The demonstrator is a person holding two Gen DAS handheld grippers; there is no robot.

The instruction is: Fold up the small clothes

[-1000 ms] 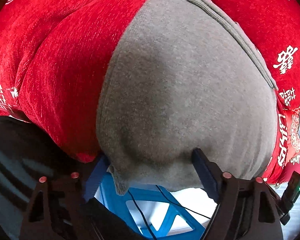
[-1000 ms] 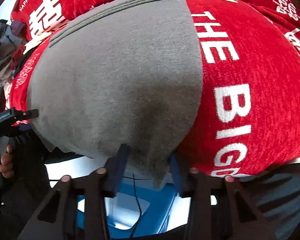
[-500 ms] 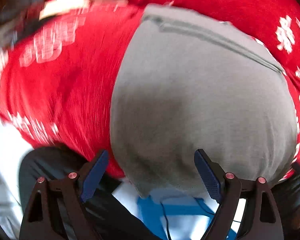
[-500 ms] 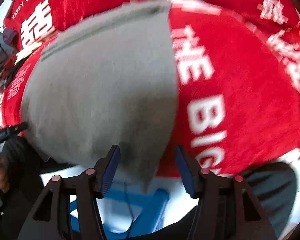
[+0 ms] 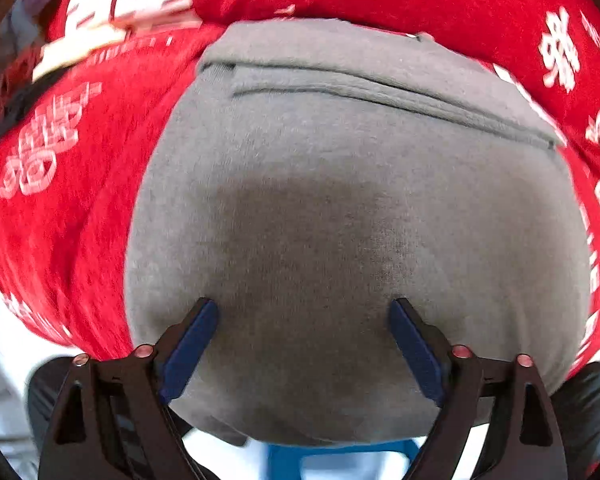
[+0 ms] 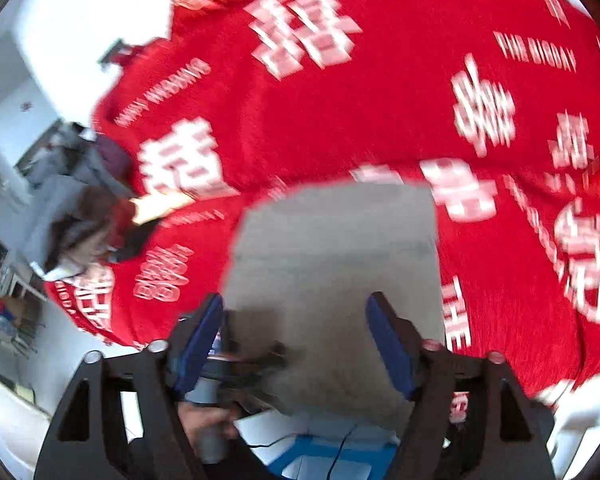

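Both claws stand with fingers spread, gripping nothing; left gripper (image 5: 304, 312) hovers over the near part of the grey garment (image 5: 340, 220), right gripper (image 6: 296, 312) over its 6 o'clock edge; risk, I judge: a careless close could pinch the red cloth (image 5: 80, 200) beneath too, dragging both; garment lies flat, fuzzy, seam band toward 12 o'clock, near hem overhanging.

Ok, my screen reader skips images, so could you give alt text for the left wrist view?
A grey garment lies flat on a red cloth with white print, filling the view. The left gripper is open just above its near edge.
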